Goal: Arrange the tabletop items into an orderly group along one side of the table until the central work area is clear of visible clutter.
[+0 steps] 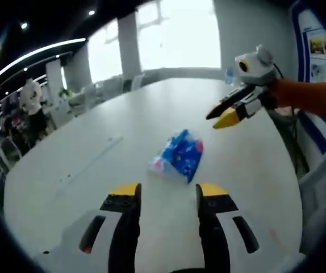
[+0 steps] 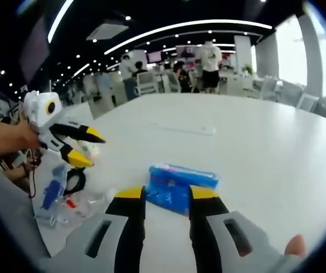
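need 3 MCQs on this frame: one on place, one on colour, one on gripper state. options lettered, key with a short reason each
1. Where does the blue packet lie?
A. On the white table, just ahead of the left gripper
B. On a chair
C. Between the jaws of the right gripper, lifted off the table

2. What colour are the jaw tips of both grippers?
A. Red
B. Yellow
C. Green

3. How do the left gripper's jaws stand?
A. Shut on the packet
B. Shut on nothing
C. Open, holding nothing

Key:
1 A: in the left gripper view the packet rests on the tabletop beyond the jaw tips.
2 B: yellow tips show on each view's own jaws and on the other gripper entering each view.
3 C: bare table shows between the spread jaws, and the packet lies clear of them.
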`<move>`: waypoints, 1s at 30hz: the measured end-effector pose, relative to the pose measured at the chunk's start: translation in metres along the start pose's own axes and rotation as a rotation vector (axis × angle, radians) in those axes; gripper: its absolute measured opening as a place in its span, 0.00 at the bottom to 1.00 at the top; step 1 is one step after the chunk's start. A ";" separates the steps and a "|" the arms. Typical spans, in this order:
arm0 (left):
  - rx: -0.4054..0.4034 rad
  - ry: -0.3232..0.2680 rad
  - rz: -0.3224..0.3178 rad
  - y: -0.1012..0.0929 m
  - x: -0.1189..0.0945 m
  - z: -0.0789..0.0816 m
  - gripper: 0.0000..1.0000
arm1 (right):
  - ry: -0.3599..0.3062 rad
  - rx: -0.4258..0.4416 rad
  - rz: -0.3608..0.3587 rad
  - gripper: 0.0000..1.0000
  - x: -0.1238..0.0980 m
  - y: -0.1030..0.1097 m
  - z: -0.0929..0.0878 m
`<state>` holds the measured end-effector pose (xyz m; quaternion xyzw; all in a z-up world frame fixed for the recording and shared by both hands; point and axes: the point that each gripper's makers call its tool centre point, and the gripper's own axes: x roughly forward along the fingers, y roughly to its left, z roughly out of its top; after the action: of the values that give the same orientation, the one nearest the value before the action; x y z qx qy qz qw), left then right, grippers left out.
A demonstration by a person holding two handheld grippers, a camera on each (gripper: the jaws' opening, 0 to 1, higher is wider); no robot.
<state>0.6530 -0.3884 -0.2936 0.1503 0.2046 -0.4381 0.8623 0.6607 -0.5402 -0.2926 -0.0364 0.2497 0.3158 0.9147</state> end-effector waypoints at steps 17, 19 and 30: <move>-0.029 -0.044 -0.022 -0.022 -0.044 -0.004 0.43 | -0.003 -0.019 0.074 0.43 -0.007 0.045 -0.002; -0.031 -0.045 -0.023 -0.025 -0.048 -0.007 0.43 | -0.002 -0.025 0.077 0.44 -0.008 0.048 -0.003; -0.063 -0.040 -0.028 -0.039 -0.064 -0.017 0.44 | -0.001 -0.044 0.105 0.53 -0.014 0.071 -0.004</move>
<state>0.5826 -0.3587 -0.2807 0.1114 0.2031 -0.4463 0.8644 0.6068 -0.4925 -0.2827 -0.0432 0.2437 0.3686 0.8960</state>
